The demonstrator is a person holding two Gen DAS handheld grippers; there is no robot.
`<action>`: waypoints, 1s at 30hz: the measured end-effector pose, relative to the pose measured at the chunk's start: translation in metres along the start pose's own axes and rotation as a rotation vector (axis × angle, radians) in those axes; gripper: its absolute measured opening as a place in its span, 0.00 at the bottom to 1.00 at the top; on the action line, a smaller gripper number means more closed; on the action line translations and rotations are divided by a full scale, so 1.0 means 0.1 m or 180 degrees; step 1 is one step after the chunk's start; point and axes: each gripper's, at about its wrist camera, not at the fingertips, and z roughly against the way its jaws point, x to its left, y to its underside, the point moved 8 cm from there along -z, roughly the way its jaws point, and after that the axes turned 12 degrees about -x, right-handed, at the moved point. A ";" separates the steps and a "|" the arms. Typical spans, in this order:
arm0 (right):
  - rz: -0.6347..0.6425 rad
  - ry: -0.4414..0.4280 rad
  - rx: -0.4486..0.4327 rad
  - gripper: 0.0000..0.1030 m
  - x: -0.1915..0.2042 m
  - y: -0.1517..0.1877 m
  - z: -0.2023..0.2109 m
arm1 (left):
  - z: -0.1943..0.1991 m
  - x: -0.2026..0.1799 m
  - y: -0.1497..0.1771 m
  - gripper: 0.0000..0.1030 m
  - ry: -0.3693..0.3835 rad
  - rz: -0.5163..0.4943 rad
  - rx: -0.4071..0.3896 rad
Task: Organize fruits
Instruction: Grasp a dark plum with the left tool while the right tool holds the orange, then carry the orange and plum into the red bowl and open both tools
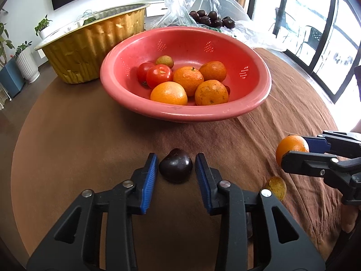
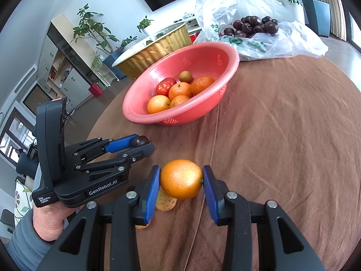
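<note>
Left wrist: dark plum point(image 1: 176, 169) sits well short of red bowl point(image 1: 225, 113).

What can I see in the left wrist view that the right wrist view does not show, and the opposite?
Only the left wrist view shows the whole dark plum between the left tool's blue pads, and the windows at right. Only the right wrist view shows the hand holding the left tool, and the orange fully, pressed between the right tool's pads. Both show the red bowl of fruit, the gold tray and the bag of plums.
</note>
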 end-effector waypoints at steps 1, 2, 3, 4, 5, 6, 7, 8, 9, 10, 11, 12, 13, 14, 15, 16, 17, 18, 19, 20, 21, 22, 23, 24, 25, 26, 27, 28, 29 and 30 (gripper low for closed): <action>0.0000 0.0005 0.0001 0.39 0.00 0.00 0.00 | 0.00 -0.01 0.00 0.29 0.0003 -0.0013 -0.0003; 0.0001 0.0008 0.0002 0.39 0.00 0.01 0.00 | 0.01 -0.01 0.00 0.28 0.0000 -0.0024 -0.0005; 0.0003 0.0011 0.0001 0.39 0.00 0.01 -0.01 | 0.01 -0.01 0.01 0.27 -0.0001 -0.0029 -0.0007; 0.0003 0.0011 -0.0001 0.39 0.00 0.00 -0.01 | 0.01 -0.01 0.01 0.26 -0.0003 -0.0033 -0.0010; 0.0003 0.0011 0.0000 0.39 0.00 0.00 -0.01 | 0.03 -0.01 0.02 0.25 -0.0002 -0.0039 -0.0016; 0.0002 0.0015 -0.0001 0.39 0.00 0.00 -0.01 | 0.04 -0.01 0.02 0.25 0.0003 -0.0042 -0.0020; 0.0000 0.0017 -0.0001 0.39 -0.01 -0.01 -0.02 | 0.04 -0.01 0.03 0.25 0.0004 -0.0047 -0.0028; -0.0002 0.0018 -0.0001 0.39 -0.02 -0.01 -0.02 | 0.04 0.00 0.03 0.25 0.0007 -0.0047 -0.0034; 0.0000 0.0022 -0.0001 0.39 -0.02 -0.01 -0.03 | 0.05 0.00 0.03 0.25 0.0011 -0.0038 -0.0041; 0.0002 0.0025 -0.0003 0.39 -0.02 -0.01 -0.03 | 0.05 0.00 0.03 0.25 0.0012 -0.0031 -0.0045; 0.0005 0.0028 -0.0009 0.39 -0.03 -0.01 -0.03 | 0.05 0.01 0.03 0.25 0.0010 -0.0030 -0.0052; 0.0010 0.0034 -0.0014 0.39 -0.03 -0.01 -0.03 | 0.06 0.01 0.04 0.25 0.0012 -0.0026 -0.0057; 0.0014 0.0039 -0.0023 0.39 -0.03 -0.02 -0.02 | 0.07 0.01 0.04 0.25 0.0015 -0.0020 -0.0066; 0.0017 0.0039 -0.0032 0.39 -0.03 -0.02 -0.02 | 0.08 0.02 0.04 0.25 0.0017 -0.0016 -0.0070; 0.0020 0.0042 -0.0042 0.39 -0.04 -0.03 -0.02 | 0.09 0.02 0.04 0.25 0.0021 -0.0004 -0.0076; 0.0025 0.0045 -0.0043 0.39 -0.04 -0.03 -0.01 | 0.11 0.03 0.04 0.25 0.0024 0.0008 -0.0087; 0.0030 0.0047 -0.0051 0.39 -0.04 -0.03 -0.01 | 0.13 0.04 0.04 0.25 0.0022 0.0018 -0.0103; 0.0035 0.0047 -0.0060 0.39 -0.04 -0.03 0.00 | 0.16 0.05 0.03 0.25 0.0028 0.0038 -0.0122; 0.0043 0.0046 -0.0067 0.39 -0.04 -0.03 0.00 | 0.20 0.06 0.02 0.25 0.0040 0.0058 -0.0143; 0.0052 0.0046 -0.0076 0.39 -0.03 -0.04 0.00 | 0.22 0.06 0.01 0.25 0.0050 0.0073 -0.0162; 0.0064 0.0042 -0.0086 0.39 -0.03 -0.04 0.01 | 0.26 0.07 0.00 0.25 0.0062 0.0088 -0.0187; 0.0074 0.0039 -0.0094 0.39 -0.02 -0.04 0.01 | 0.31 0.07 -0.01 0.25 0.0075 0.0103 -0.0211; 0.0085 0.0034 -0.0105 0.39 -0.01 -0.05 0.02 | 0.35 0.07 -0.02 0.25 0.0084 0.0111 -0.0231; 0.0095 0.0027 -0.0118 0.39 0.00 -0.06 0.02 | 0.40 0.08 -0.03 0.25 0.0101 0.0127 -0.0262; 0.0102 0.0019 -0.0129 0.39 0.01 -0.08 0.03 | 0.43 0.08 -0.05 0.25 0.0115 0.0148 -0.0280; 0.0106 0.0020 -0.0137 0.39 0.02 -0.09 0.04 | 0.47 0.09 -0.07 0.25 0.0128 0.0169 -0.0302; 0.0114 0.0021 -0.0158 0.39 0.03 -0.12 0.06 | 0.50 0.11 -0.10 0.25 0.0135 0.0183 -0.0327; 0.0121 0.0019 -0.0184 0.39 0.04 -0.16 0.08 | 0.53 0.13 -0.15 0.25 0.0141 0.0199 -0.0361; 0.0115 0.0015 -0.0208 0.39 0.06 -0.20 0.11 | 0.56 0.15 -0.20 0.25 0.0148 0.0215 -0.0395; 0.0115 0.0011 -0.0232 0.39 0.07 -0.25 0.13 | 0.57 0.17 -0.26 0.25 0.0155 0.0232 -0.0425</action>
